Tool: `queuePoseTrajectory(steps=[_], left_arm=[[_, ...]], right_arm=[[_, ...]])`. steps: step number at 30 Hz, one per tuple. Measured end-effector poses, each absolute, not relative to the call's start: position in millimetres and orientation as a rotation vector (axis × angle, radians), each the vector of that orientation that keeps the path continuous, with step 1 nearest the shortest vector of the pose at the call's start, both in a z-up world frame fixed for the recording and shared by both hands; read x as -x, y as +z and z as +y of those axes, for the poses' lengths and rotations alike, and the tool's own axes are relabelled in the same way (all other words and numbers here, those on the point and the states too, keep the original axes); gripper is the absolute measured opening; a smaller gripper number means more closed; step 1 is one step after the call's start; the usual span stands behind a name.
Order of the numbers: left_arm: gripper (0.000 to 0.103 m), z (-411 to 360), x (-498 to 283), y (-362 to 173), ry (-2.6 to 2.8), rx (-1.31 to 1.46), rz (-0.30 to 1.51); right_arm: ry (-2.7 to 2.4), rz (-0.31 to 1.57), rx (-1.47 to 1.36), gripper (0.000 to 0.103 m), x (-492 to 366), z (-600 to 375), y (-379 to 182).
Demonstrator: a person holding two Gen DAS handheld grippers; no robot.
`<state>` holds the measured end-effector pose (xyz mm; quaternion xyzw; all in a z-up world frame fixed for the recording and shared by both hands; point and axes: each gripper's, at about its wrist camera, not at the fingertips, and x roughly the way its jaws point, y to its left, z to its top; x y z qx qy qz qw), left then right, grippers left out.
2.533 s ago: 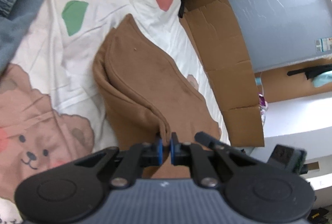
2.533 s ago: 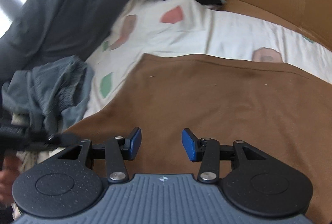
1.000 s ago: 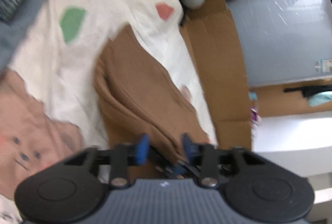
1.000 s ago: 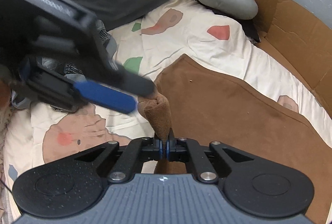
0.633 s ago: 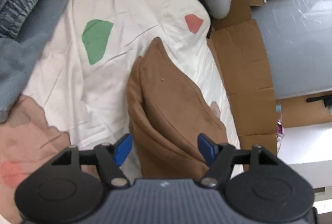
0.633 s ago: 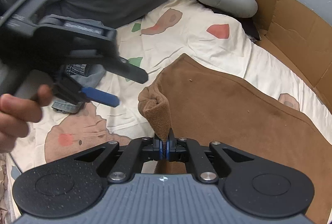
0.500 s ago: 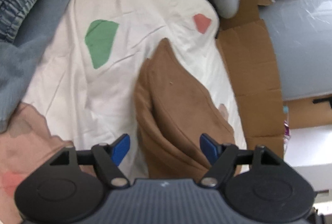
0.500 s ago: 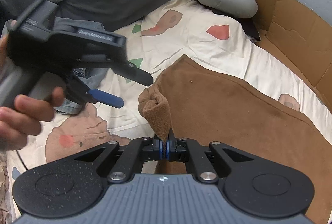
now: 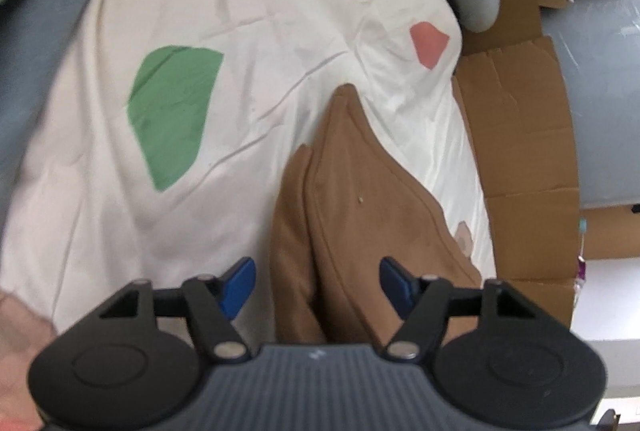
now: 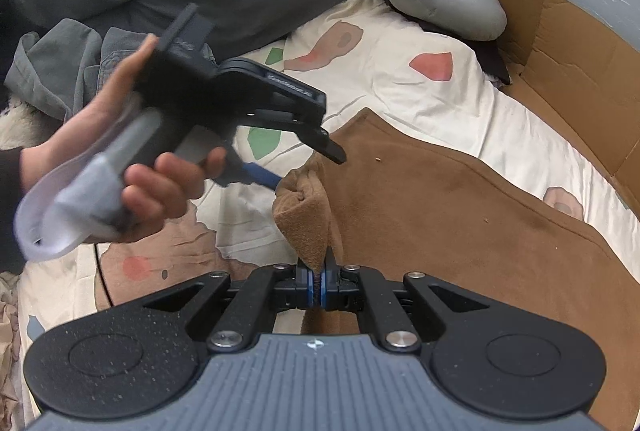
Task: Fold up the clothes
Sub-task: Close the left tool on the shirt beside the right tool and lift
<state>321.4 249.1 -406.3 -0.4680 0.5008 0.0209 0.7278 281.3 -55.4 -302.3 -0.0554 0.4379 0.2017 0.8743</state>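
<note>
A: How should the step have gone?

B: The right gripper [image 10: 318, 285] pinched a bunched corner of the brown garment [image 10: 460, 223], which lay on the printed sheet [image 9: 280, 11]. The left gripper [image 9: 316, 281], jaws apart and just narrowing, straddled the folded edge ungripped; it should bite both layers.

A: Containers?

B: None; only flattened cardboard [image 9: 516, 135] at three o'clock.

A bed [image 9: 280, 11] in a white patterned sheet is carrying a brown garment [image 10: 460, 215] and grey clothes [image 10: 60, 63].
</note>
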Motion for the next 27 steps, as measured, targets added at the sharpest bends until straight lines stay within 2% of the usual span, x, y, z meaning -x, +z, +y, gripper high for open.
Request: queuePoseTrajectory(steps=[2,7,10,11,12,15,27], left_arm=[[0.065,250.9,-329.5,-410.4,0.043,1.036,1.103],[0.044,254.9,-346.1,-418.5,0.062,1.021,1.124],[0.027,255.7,-351.9,-420.0,0.068,1.004,1.14],[0.017,256.0,-353.0,-420.0,0.069,1.0,1.143],[0.013,256.2,-353.9,-418.9,0.069,0.994,1.143],[0.01,253.3,-360.5,-411.1,0.085,0.948,1.158],[0.009,199.7,-396.3,-353.8,0.022,0.822,1.081]], right_arm=[[0.421,0.914,0.114,0.002,-281.3,-56.0,-302.0],[0.422,0.912,0.103,0.002,-280.1,-58.1,-300.6],[0.423,0.912,0.091,0.002,-280.8,-60.8,-300.1],[0.423,0.912,0.089,0.002,-281.0,-61.8,-299.9],[0.424,0.912,0.087,0.002,-281.3,-62.6,-299.7],[0.43,0.918,0.07,0.002,-282.1,-66.7,-299.0],[0.425,0.873,-0.036,0.002,-283.8,-122.1,-277.3]])
